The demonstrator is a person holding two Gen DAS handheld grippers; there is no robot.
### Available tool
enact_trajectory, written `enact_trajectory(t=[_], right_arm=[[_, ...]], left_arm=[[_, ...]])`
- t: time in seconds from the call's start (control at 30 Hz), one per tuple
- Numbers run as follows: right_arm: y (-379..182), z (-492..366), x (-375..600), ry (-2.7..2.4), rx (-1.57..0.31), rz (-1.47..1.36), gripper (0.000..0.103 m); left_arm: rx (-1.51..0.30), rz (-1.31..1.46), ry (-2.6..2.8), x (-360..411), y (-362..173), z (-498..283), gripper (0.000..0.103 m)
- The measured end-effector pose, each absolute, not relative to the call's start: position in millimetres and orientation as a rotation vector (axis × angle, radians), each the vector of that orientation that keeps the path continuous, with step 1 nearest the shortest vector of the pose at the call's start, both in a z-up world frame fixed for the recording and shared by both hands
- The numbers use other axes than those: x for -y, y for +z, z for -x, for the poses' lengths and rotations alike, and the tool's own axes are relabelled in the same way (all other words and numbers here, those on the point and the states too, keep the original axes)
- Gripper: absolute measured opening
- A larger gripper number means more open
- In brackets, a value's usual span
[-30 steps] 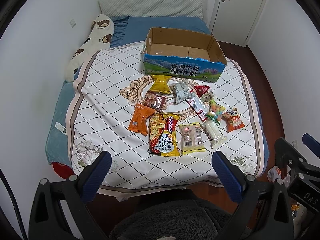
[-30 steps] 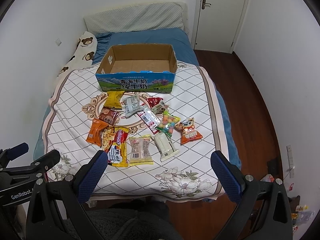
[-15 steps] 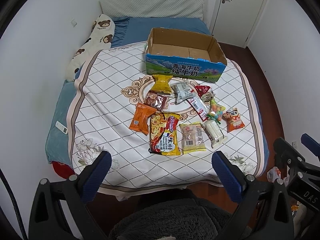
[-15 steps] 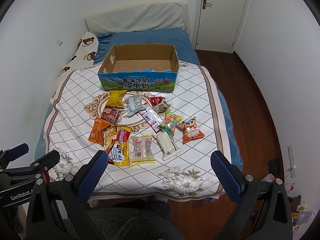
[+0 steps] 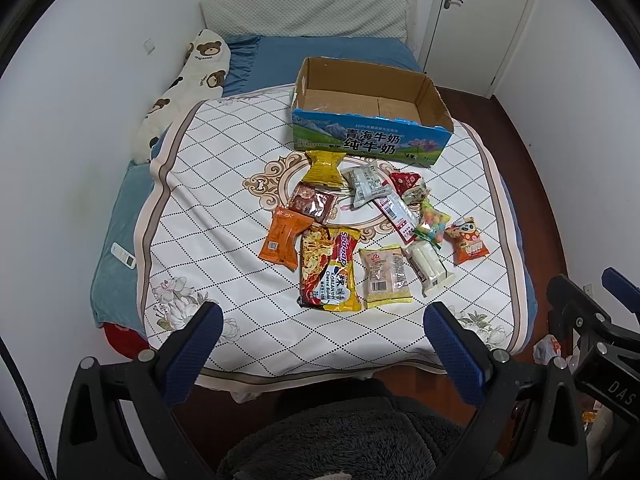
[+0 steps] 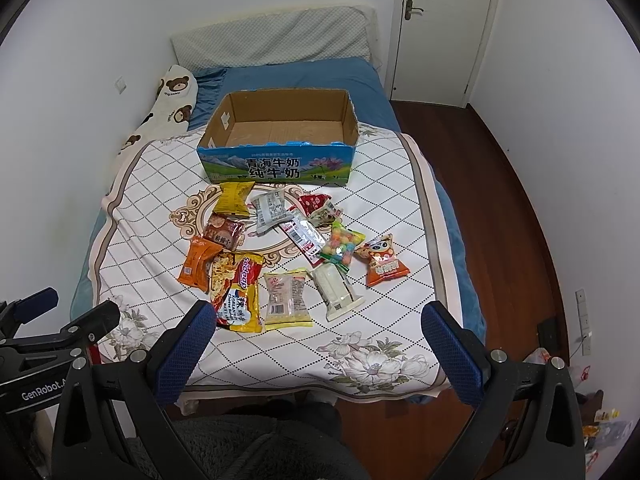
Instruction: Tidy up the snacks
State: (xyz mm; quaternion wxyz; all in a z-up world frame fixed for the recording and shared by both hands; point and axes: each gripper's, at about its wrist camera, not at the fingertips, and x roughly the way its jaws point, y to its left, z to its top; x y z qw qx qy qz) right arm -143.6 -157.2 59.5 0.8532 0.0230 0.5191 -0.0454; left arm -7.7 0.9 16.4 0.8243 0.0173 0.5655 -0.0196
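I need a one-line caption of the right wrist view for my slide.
Open right gripper above the bed, facing scattered snacks and an empty box.

A bed [image 5: 514, 248] with a blue sheet [image 6: 304, 76] carries a white quilt [image 5: 224, 184] with a diamond pattern. A bear-print pillow [image 5: 192, 76] lies along the wall, and a white door [image 6: 440, 28] stands closed beyond dark wood flooring [image 6: 516, 184].

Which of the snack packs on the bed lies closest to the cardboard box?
The yellow pack, at the top left of the pile: its upper edge almost meets the box's printed front, nearer than any other pack.
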Motion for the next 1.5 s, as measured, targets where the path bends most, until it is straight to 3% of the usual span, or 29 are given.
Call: enact_trajectory(t=[1.13,1.33,1.5], right_arm=[[62,148,155,-0.085,-1.079,-0.066,0.103],[30,135,164,-0.063,-1.101,-0.113,0.103],[-39,111,176,-0.023,-1.169,-0.2,0.101]], left_arm=[[-1.176,-0.023,-0.056,-5,23,12,0.103],[-1.199,-0.025,-0.042,-9,-17,-21,0.103],[-1.321,-0.038,-0.031,-13,-97,-65,0.103]])
